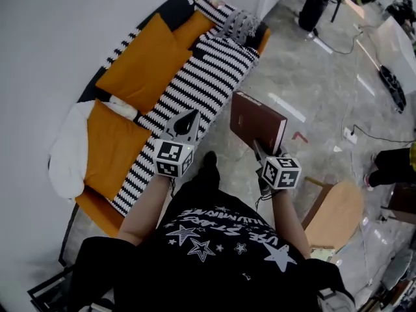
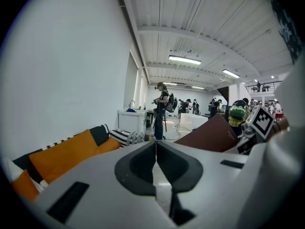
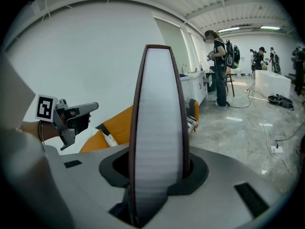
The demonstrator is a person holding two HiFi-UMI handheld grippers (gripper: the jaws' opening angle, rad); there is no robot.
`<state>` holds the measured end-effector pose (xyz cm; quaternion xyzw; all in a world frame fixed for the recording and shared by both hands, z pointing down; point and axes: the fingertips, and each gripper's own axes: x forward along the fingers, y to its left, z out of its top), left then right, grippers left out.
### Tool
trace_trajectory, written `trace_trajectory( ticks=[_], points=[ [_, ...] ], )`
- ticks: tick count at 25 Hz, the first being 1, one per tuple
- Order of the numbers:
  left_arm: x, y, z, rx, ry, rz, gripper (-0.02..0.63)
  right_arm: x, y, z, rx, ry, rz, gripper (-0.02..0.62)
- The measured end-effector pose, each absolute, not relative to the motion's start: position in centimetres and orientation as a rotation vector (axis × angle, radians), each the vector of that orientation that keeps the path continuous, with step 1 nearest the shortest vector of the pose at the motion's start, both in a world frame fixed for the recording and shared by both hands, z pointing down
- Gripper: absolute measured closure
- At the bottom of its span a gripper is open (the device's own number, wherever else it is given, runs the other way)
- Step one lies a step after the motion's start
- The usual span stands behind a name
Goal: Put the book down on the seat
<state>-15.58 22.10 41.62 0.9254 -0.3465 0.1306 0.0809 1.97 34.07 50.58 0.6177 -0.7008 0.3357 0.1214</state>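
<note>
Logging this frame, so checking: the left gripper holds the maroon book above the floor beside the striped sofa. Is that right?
Not quite: the right gripper holds the maroon book above the floor beside the striped sofa. The right gripper view shows its jaws clamped on the book.

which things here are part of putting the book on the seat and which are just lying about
Part of the job:
book, clamped in the jaws of the right gripper
striped sofa seat
left gripper, jaws together, empty

Just lying about:
orange cushions
white cushion
wooden chair
floor cable
</note>
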Motion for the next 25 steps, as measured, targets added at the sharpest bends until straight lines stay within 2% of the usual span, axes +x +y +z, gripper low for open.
trace_trajectory(
  ticks=[10, 25],
  points=[
    [-15.6, 11.5, 42.3, 2.741, -1.048, 0.371, 0.594, 1.9, 22.2, 50.1, 1.774, -2.057, 0.959, 0.440],
    [-13.0, 5.1, 42.3, 2.736, -1.046, 0.367, 0.594, 4.5, 15.0, 49.5, 1.757, -2.072, 0.937, 0.440]
  ],
)
